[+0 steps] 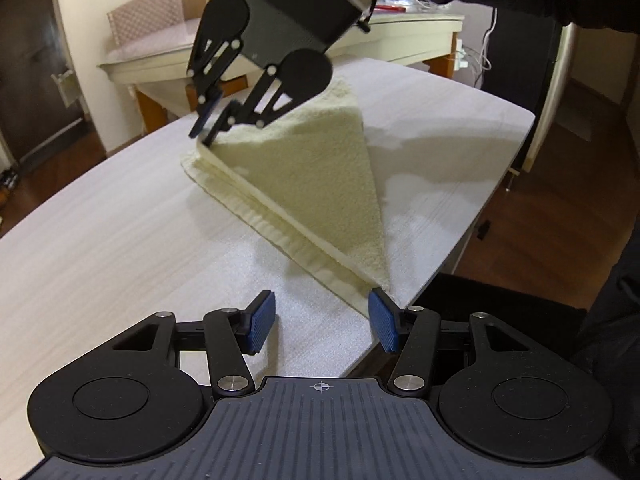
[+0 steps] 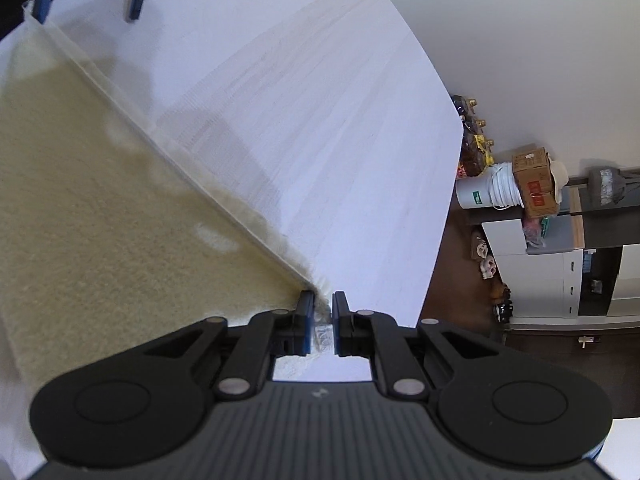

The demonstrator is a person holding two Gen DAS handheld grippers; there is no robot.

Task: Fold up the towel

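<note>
**A:** Where is the towel [image 1: 304, 168] in this frame?

**B:** On the pale wood-grain table [image 1: 100, 240], near its right edge. The cream terry cloth lies partly folded: one layer flat, a second lifted into a slanting triangle above it, the hems running almost together towards you.

**A:** And your right gripper [image 1: 206, 130]?

**B:** It has the raised corner. In the right wrist view the two blue pads stand nearly together with a thin wad of the cloth's corner between them [image 2: 321, 320]; you are pinching the fabric, which hangs taut from that point.

**A:** Your left gripper [image 1: 322, 322]?

**B:** About half open, holding nothing. Its right pad [image 1: 383, 325] sits just beside the towel's near corner at the table edge; whether it touches the cloth cannot be told.

**A:** Beyond the table?

**B:** A cream sideboard [image 1: 280, 46] with clutter, dark wood flooring [image 1: 560, 200], and, in the right wrist view, a white bucket [image 2: 486, 188] and a cardboard box [image 2: 534, 178].
</note>
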